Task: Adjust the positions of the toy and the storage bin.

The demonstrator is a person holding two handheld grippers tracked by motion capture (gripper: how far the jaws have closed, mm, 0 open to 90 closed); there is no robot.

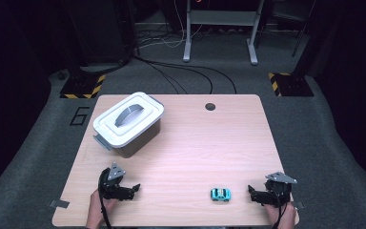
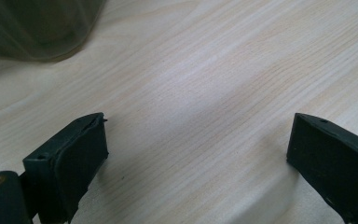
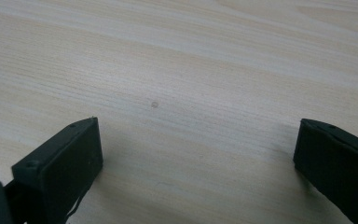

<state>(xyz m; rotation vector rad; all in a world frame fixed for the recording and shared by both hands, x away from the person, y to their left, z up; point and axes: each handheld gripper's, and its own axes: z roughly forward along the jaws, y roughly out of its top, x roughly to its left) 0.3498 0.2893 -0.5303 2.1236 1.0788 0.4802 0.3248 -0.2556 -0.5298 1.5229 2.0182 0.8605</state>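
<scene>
The left gripper [image 1: 132, 187] rests low on the bench [image 1: 190, 143] with its jaws spread wide and nothing between them. Up ahead of those jaws sits 1 grey box [image 1: 129, 125] with its lid shut, maybe waiting to be opened. A little blue toy car [image 1: 220, 194] stands just in front of the right gripper [image 1: 251, 191], near its jaws. Those jaws are wide apart too, holding nothing, likely ready to grab the car.
</scene>
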